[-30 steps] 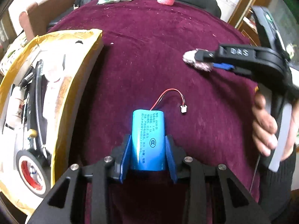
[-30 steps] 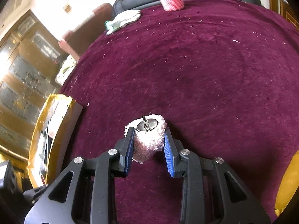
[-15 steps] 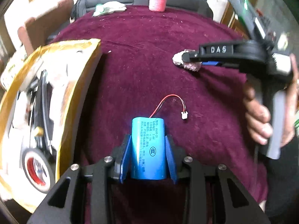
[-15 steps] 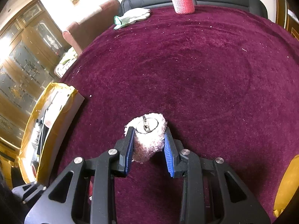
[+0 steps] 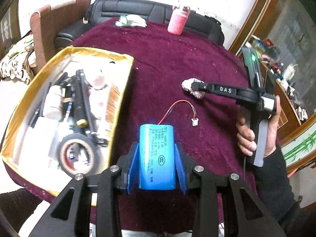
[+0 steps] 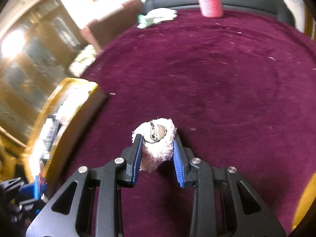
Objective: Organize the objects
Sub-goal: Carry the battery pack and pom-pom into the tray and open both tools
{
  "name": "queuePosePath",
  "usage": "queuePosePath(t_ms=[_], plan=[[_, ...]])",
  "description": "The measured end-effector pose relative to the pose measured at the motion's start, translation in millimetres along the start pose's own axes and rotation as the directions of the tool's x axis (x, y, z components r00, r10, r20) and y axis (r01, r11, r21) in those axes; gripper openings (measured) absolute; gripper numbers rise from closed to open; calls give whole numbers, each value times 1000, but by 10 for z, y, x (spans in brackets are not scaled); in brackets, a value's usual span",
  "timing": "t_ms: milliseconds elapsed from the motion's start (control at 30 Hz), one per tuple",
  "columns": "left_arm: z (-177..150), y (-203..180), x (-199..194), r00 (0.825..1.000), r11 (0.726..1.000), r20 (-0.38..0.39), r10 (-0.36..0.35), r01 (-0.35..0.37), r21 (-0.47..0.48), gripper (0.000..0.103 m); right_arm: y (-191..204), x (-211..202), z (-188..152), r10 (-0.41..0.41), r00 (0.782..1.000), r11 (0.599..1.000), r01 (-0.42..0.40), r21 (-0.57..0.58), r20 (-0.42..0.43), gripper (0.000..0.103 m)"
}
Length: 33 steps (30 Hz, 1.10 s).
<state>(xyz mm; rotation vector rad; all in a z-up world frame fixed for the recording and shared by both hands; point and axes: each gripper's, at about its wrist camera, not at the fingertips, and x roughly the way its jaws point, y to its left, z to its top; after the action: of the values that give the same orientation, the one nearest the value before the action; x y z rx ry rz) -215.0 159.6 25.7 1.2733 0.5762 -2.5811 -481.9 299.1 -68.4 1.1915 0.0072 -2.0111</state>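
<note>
My left gripper [image 5: 157, 154] is shut on a blue cylindrical battery pack [image 5: 157, 158], whose red and black lead ends in a small white plug [image 5: 194, 121] hanging over the maroon cloth. A yellow-rimmed box [image 5: 126, 83] with tape, tools and other items lies to its left. My right gripper [image 6: 157, 150] is shut on a fluffy pink brooch [image 6: 158, 148] with a round metal pin back facing up. In the left wrist view the right gripper [image 5: 194, 87] is held by a hand at the right, with the pink brooch [image 5: 187, 85] at its tips.
A pink thread cone [image 5: 177, 22] and white gloves [image 5: 132, 20] sit at the table's far edge, before a black bag [image 5: 150, 9]. A roll of tape [image 5: 77, 154] lies inside the box. Wooden cabinets [image 6: 33, 59] stand at the left. A yellow object [image 6: 305, 197] shows at the lower right.
My left gripper has risen and pulled back with the battery pack, so the box's inside shows more fully. The right gripper has rolled slightly, still holding the brooch.
</note>
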Motion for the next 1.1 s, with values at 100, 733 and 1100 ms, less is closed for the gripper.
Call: queuePosePath(t_ms=[100, 733, 1100], plan=[[12, 134, -174, 999, 1000, 36, 9, -8, -22, 35, 37, -98, -5, 36, 999, 999, -37, 30, 15, 29], [214, 1210, -528, 987, 973, 112, 114, -88, -212, 35, 1736, 323, 382, 226, 974, 972, -226, -61, -10, 30], [372, 1500, -389, 987, 964, 103, 127, -99, -245, 35, 1872, 661, 317, 156, 987, 978, -151, -144, 25, 30]])
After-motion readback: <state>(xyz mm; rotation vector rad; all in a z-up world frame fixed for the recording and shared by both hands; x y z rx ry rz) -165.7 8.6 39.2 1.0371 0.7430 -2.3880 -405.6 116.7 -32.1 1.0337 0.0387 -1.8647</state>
